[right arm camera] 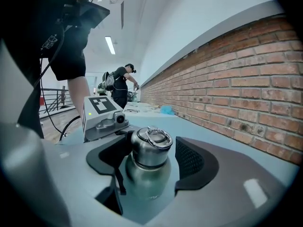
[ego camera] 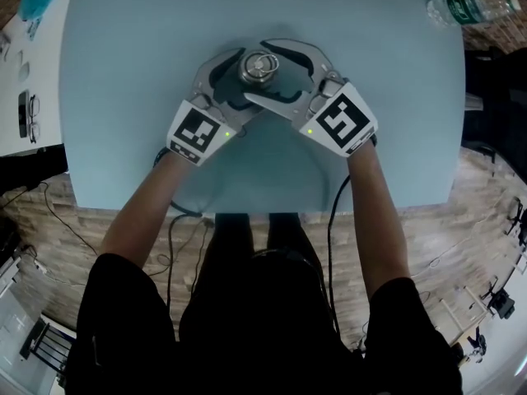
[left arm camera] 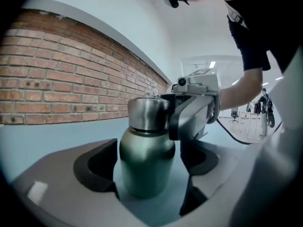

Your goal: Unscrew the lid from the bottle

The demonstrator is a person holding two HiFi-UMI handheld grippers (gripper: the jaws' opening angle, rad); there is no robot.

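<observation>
The bottle [ego camera: 261, 68], dark green metal w/ a steel lid [right arm camera: 150, 148], stands upright on the light blue table [ego camera: 148, 48]. All places below are given from this bottle. The lid sits on the bottle's neck, and a small wire ring [right arm camera: 157, 136] lies on top of the lid.

The left gripper [left arm camera: 147, 174] reaches the bottle from the near-left side, at the low level. Its two dark pads stand on either side of the bottle's body. In the left gripper view a narrow gap shows btw. each pad and the body, so these jaws are released and wide, not pressing.

The right gripper [right arm camera: 150, 167] reaches the bottle from the near-right side and higher up, w/ its pads at the level of the lid. The right pad stands clearly off the lid. The left pad is very near to it, but no pressing shows. These jaws are released too, w/ the lid between them.

In the head view the jaws of both grippers cross around the bottle, approx. in a ring, and the person's forearms run back from it toward the camera.

A plastic water bottle [ego camera: 473, 6] lies on its side well to the far right of the bottle, at the table's corner. Glasses [ego camera: 27, 113] lie well to the left of it, on a white surface beside the table. A brick wall [left arm camera: 71, 89] runs behind the bottle.
</observation>
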